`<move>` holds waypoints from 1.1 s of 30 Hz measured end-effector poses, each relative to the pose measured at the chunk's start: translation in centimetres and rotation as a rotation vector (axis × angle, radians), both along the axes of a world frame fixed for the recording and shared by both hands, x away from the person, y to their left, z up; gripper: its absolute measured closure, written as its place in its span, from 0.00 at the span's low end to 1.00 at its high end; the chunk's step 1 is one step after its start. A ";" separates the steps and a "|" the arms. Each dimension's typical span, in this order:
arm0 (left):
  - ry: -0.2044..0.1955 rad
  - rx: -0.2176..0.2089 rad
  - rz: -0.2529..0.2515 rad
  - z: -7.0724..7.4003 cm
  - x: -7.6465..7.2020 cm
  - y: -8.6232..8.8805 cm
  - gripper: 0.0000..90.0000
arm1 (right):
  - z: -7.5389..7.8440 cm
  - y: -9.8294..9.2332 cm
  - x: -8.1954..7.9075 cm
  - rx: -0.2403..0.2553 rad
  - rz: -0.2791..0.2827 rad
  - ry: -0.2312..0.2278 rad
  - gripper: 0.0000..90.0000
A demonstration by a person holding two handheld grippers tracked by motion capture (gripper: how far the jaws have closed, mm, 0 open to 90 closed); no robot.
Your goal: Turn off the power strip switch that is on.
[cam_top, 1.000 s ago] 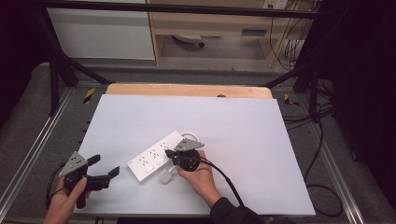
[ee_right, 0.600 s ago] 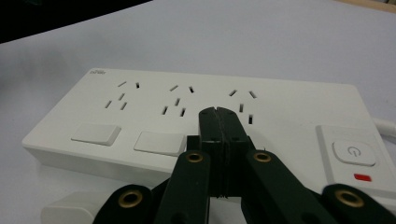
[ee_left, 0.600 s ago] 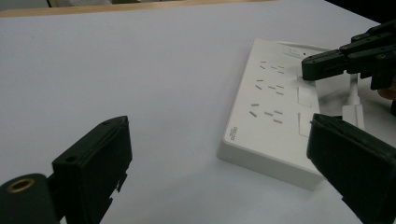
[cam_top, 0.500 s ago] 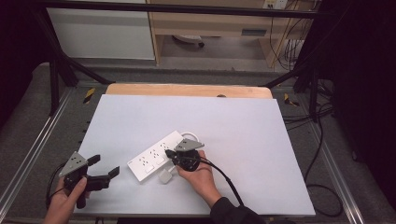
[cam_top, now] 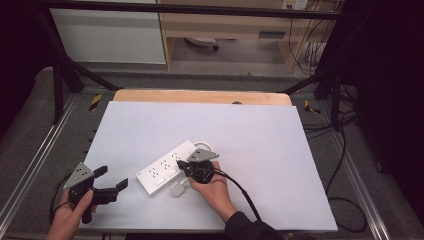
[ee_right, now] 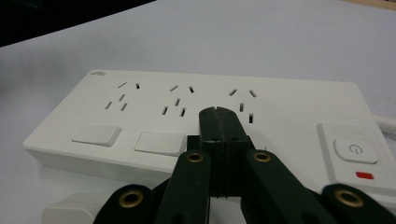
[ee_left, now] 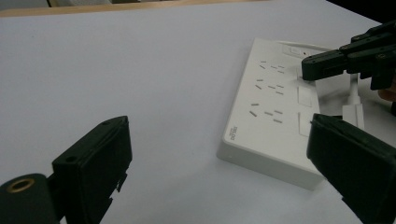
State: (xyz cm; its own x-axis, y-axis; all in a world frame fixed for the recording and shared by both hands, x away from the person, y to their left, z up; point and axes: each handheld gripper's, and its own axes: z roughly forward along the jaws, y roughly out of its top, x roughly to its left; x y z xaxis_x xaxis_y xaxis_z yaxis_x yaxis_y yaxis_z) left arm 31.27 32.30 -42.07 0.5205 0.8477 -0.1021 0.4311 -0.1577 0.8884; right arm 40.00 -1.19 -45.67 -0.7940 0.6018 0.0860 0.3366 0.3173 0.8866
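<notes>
Near table centre, toward 6 o'clock, power strip (cam_top: 167, 167) lies flat. My right gripper (ee_right: 219, 116) is closed, empty, tips over its switch row. Left gripper (cam_top: 111, 181) open at 8 o'clock. Rigid, light, slick plastic; I'd pinch across the long edges.

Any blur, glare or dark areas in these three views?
High view: table lit evenly, surroundings dark, slightly soft. Left gripper view: its near jaws blurred, power strip fairly sharp. Right gripper view: the right gripper with shut jaws stays sharp, the far table softens; no glare.
</notes>
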 end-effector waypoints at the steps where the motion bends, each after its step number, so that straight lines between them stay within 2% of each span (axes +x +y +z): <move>1: 0.000 0.000 0.000 0.0 0.0 0.0 0.07 | 0.0 0.0 0.0 -0.002 0.000 -0.001 1.00; 3: 0.000 0.000 0.000 0.0 0.0 0.0 0.07 | -0.1 0.1 -0.1 -0.013 0.001 -0.005 1.00; 11: -0.002 -0.001 -0.001 0.0 0.0 0.0 0.07 | 0.0 0.0 0.0 -0.007 0.002 0.012 1.00; 19: -0.003 -0.002 -0.001 0.0 0.0 0.0 0.07 | 0.3 0.1 -0.3 0.005 0.007 0.000 1.00; 25: -0.003 -0.001 -0.002 0.0 0.0 0.0 0.07 | 1.1 -0.3 -0.4 0.018 -0.001 -0.008 1.00; 29: -0.003 -0.001 -0.001 0.0 0.0 0.0 0.07 | 1.6 -0.7 -0.4 0.031 -0.010 -0.020 0.90; 31: -0.004 -0.001 -0.001 0.0 0.0 0.0 0.07 | 1.9 -0.8 -0.5 0.035 -0.009 -0.047 0.82; 32: -0.003 0.000 -0.001 0.0 0.0 0.0 0.07 | 1.9 -0.8 -0.5 0.035 -0.009 -0.047 0.82; 33: -0.003 0.000 -0.001 0.0 0.0 0.0 0.07 | 2.1 -0.9 -0.5 0.040 -0.011 -0.049 0.77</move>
State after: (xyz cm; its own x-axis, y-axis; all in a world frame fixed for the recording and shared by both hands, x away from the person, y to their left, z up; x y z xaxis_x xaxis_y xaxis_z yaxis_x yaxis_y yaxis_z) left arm 31.26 32.31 -42.05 0.5218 0.8472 -0.1005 0.4283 -0.1582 0.8897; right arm 39.50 -2.11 -43.54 -0.7913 0.6073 0.0709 0.2953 0.2781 0.9140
